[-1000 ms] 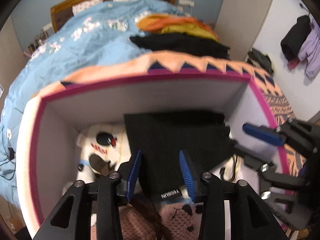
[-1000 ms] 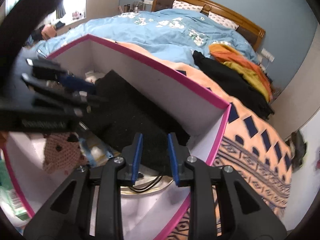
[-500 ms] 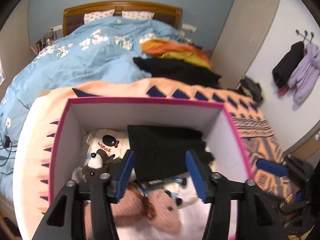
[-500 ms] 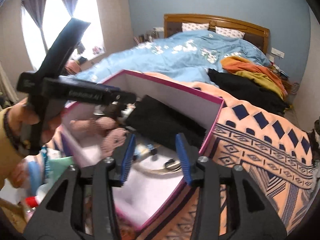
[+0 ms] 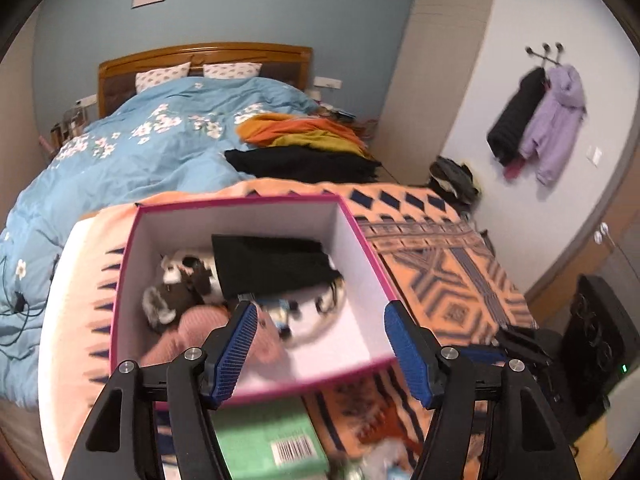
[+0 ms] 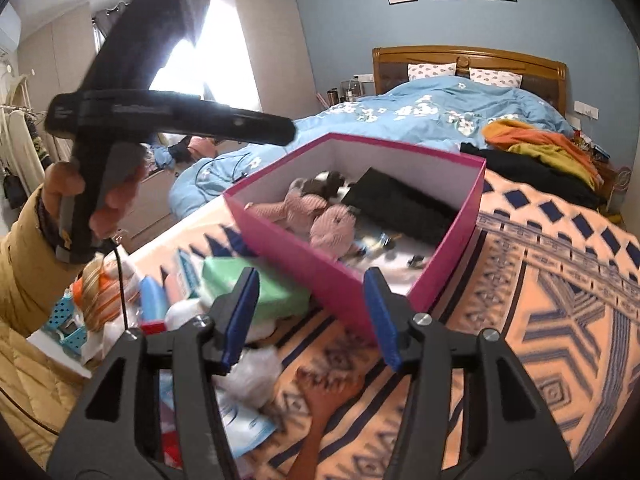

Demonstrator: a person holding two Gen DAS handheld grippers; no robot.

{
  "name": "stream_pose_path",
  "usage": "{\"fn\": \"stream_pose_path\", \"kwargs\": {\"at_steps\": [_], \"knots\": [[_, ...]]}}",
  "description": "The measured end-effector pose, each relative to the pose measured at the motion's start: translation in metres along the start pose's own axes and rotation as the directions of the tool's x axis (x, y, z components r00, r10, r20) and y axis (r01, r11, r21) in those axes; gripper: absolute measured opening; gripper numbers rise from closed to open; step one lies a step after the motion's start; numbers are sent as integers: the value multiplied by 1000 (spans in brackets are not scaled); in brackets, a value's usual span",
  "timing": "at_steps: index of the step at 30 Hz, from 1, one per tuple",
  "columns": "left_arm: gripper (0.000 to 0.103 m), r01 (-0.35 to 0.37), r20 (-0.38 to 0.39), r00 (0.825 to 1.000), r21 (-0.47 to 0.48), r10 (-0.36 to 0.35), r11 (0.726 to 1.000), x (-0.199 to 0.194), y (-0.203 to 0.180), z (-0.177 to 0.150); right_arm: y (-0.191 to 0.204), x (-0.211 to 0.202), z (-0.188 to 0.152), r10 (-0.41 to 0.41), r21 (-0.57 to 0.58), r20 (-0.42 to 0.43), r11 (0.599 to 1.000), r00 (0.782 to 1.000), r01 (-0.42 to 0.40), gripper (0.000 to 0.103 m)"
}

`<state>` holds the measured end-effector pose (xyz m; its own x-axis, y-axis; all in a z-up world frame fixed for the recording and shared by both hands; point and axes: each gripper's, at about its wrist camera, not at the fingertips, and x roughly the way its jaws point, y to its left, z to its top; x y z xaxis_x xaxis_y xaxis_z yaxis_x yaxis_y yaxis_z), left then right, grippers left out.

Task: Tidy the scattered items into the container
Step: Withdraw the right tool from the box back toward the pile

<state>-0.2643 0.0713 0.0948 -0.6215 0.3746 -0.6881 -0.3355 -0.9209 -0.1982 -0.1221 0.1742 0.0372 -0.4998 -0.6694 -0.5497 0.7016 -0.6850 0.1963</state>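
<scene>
Clutter (image 6: 160,312) of bottles and a green packet (image 6: 256,292) crowds the blanket left of the pink box (image 6: 320,276), which holds toys and a black pouch (image 5: 272,264); patterned blanket (image 6: 560,300) lies bare rightward. Left gripper (image 5: 320,348) gapes empty; right gripper (image 6: 312,316) is opening, empty.

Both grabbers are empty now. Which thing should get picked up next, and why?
Probably the green box. It lies outside the pink box, right against its near wall, just ahead of the right hand-held gripper, whose jaws are opening with nothing between them. Lowering onto it looks like the shortest move.
</scene>
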Motion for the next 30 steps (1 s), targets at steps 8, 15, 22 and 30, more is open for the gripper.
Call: {"fn": "stream_pose_path", "kwargs": {"at_steps": [8, 15, 22, 30], "knots": [[68, 52, -42, 998, 44, -50, 998, -5, -19, -60, 19, 2, -42, 34, 17, -47, 999, 998, -33, 56], [68, 77, -85, 994, 68, -71, 995, -8, -33, -99, 24, 7, -68, 69, 57, -73, 996, 995, -65, 56], [68, 186, -95, 979, 26, -183, 982, -47, -38, -107, 27, 1, -78, 93, 84, -54, 993, 994, -88, 56], [78, 153, -82, 986, 50, -148, 987, -53, -47, -131, 30, 4, -83, 103, 96, -53, 991, 993, -98, 68]]}}
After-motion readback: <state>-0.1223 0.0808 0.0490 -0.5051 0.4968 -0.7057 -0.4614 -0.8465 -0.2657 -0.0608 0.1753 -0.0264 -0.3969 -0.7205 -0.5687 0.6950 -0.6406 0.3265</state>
